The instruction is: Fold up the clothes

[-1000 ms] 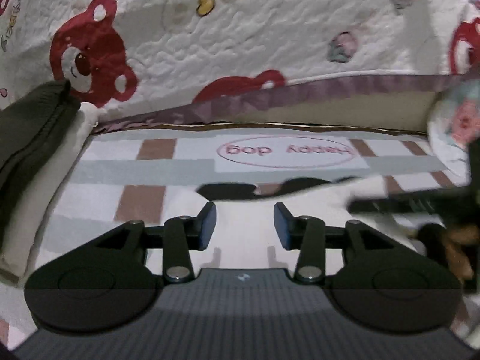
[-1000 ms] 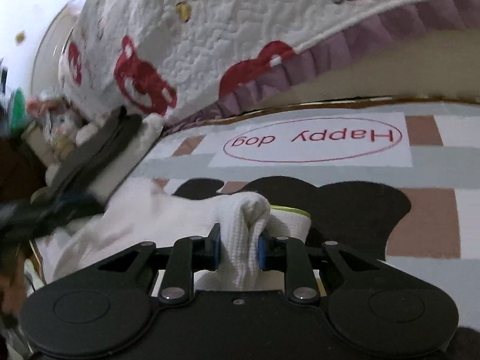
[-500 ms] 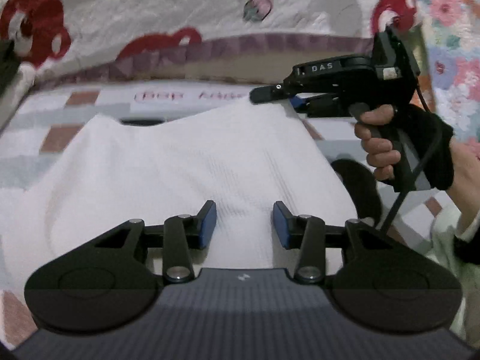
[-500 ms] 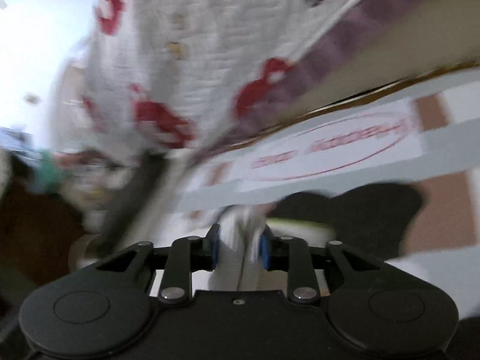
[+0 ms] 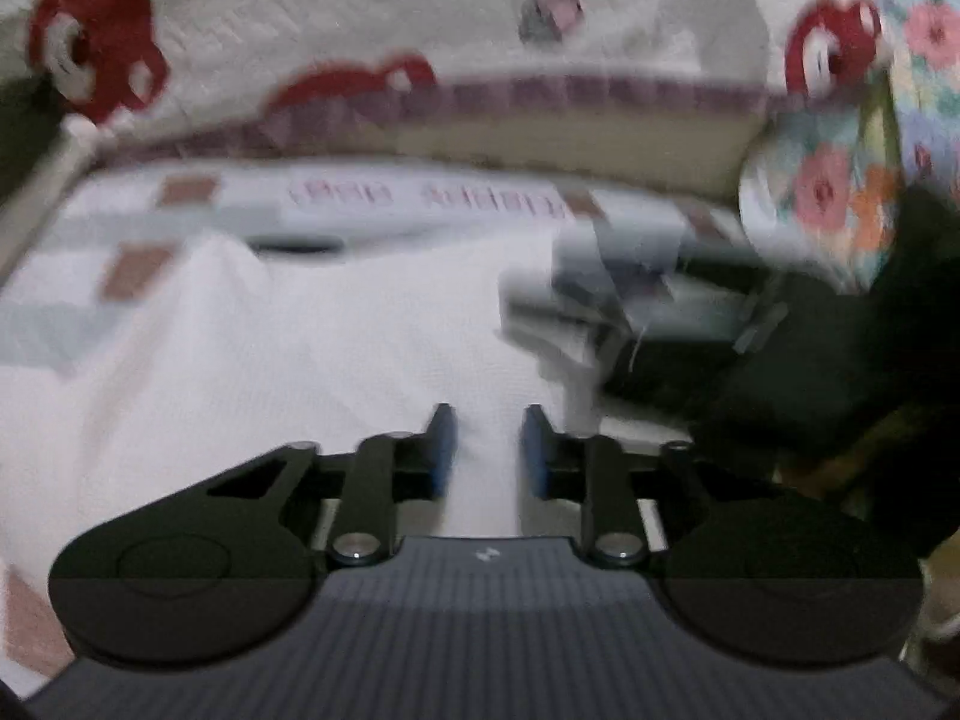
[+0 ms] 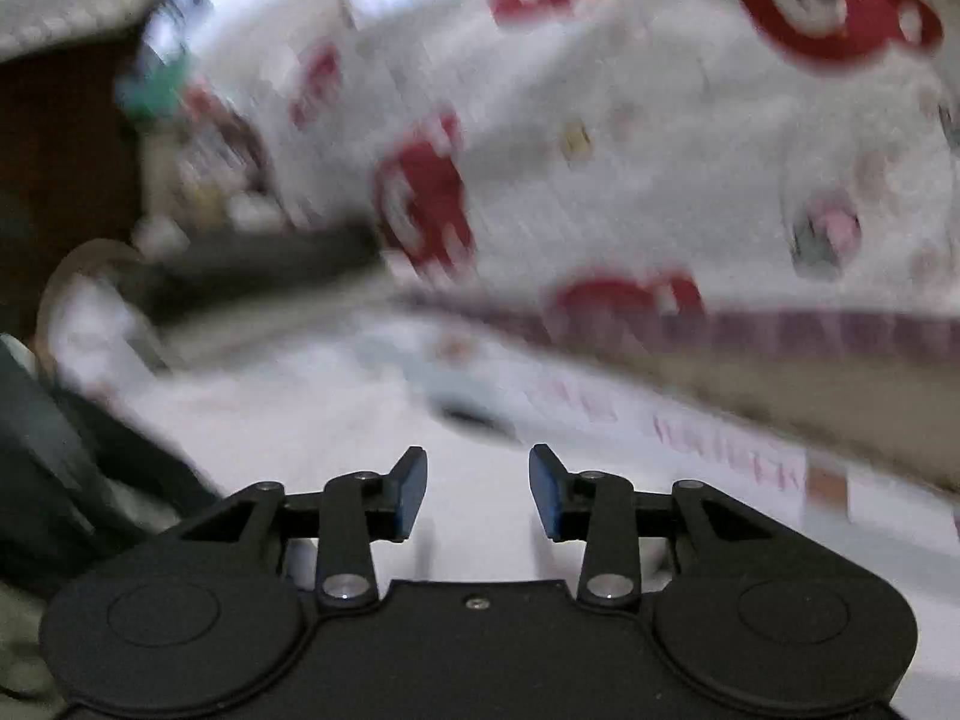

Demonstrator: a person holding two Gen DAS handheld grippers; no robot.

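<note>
Right claw at three o'clock in left view only dark smear. Red lettering on mat unreadable. White garment weave lost in blur.

black tongs with blue pads (silver screws at pivots), ribbed grey housing.

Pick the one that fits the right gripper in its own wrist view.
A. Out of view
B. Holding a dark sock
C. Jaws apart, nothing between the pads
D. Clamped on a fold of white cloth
C: the right gripper has just been opening; its blue pads stand apart with nothing pinched, over the white garment.
</note>
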